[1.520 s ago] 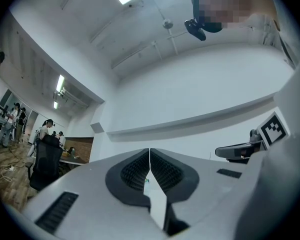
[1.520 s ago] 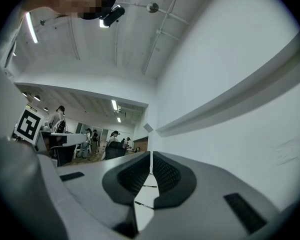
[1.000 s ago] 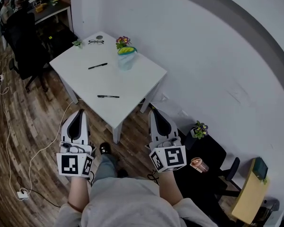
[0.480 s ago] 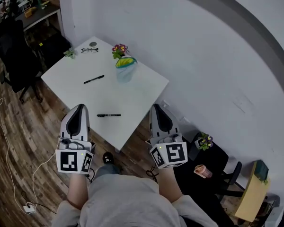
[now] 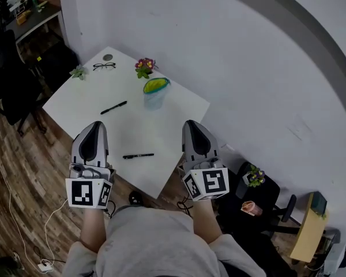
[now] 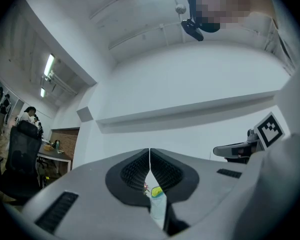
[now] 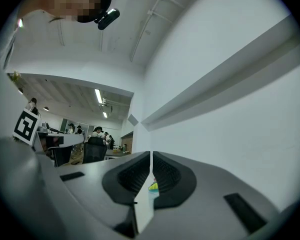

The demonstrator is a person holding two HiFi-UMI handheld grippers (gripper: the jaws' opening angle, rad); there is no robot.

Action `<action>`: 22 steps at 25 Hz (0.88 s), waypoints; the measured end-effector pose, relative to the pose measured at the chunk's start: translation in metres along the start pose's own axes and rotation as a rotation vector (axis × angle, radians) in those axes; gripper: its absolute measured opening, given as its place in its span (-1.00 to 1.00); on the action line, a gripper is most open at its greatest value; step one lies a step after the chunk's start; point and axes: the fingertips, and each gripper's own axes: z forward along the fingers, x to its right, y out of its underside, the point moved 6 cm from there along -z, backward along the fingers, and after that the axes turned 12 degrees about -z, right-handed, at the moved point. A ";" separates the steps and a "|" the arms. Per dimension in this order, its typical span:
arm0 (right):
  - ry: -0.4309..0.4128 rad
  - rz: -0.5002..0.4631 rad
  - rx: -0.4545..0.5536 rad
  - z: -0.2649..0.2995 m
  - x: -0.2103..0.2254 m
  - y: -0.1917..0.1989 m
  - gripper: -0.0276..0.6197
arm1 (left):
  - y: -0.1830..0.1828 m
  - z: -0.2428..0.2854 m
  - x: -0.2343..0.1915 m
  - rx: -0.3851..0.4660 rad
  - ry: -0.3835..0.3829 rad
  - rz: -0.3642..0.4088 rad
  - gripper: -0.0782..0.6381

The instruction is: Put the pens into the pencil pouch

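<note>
The white counter (image 5: 75, 105) fills the upper left of the head view, against the wall. Below it the left gripper (image 5: 94, 126) and right gripper (image 5: 191, 123) are held side by side, each with its fingers pressed together on nothing (both point toward the counter). The pencil pouch (image 5: 155, 93) stands at upper centre. The upper pen (image 5: 113, 107) lies left of it, the lower pen (image 5: 138, 155) between the grippers. Glasses (image 5: 104, 66) sit at the far corner.
</note>
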 end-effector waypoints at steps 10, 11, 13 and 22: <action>-0.009 -0.021 -0.105 0.040 -0.002 0.029 -0.81 | 0.030 0.048 -0.030 -0.059 0.050 -0.047 -0.71; -0.015 -0.016 -0.126 0.042 -0.002 0.036 -0.81 | 0.035 0.052 -0.031 -0.071 0.051 -0.054 -0.71; -0.033 -0.009 -0.167 0.047 0.000 0.050 -0.81 | 0.046 0.060 -0.032 -0.095 0.046 -0.065 -0.71; -0.221 -0.045 -0.266 0.097 0.029 0.098 -0.80 | 0.068 0.087 -0.024 -0.141 -0.050 -0.058 -0.71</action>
